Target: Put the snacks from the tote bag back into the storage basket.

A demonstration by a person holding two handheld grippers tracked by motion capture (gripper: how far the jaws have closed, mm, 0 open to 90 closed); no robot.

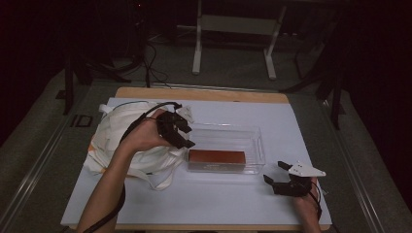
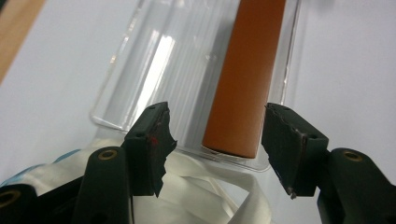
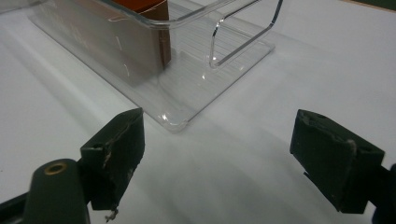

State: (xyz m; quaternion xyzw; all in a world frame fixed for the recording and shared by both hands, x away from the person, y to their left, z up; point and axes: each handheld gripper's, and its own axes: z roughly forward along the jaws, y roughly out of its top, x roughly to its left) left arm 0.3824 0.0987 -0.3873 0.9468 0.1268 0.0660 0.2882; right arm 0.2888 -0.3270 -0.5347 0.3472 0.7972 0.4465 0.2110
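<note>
A: Where do we stand with the left tool (image 1: 187,137)?

B: We see it above the near left end of the clear plastic tray (image 1: 257,145), over the edge of the white cloth bag (image 1: 116,136). In the left gripper view its jaws stand apart with nothing between them; the brown box (image 2: 245,79) lies beyond them inside the tray (image 2: 140,74), and white bag straps (image 2: 201,186) lie under them.

A: And the box itself?

B: We find the brown box (image 1: 216,157) lying flat along the tray's near wall, towards its left end, on the white-covered worktop (image 1: 204,199).

A: The right tool (image 1: 276,174)?

B: Jaws spread wide, empty, low over the worktop near the tray's right corner (image 3: 175,119), not touching it.
</note>
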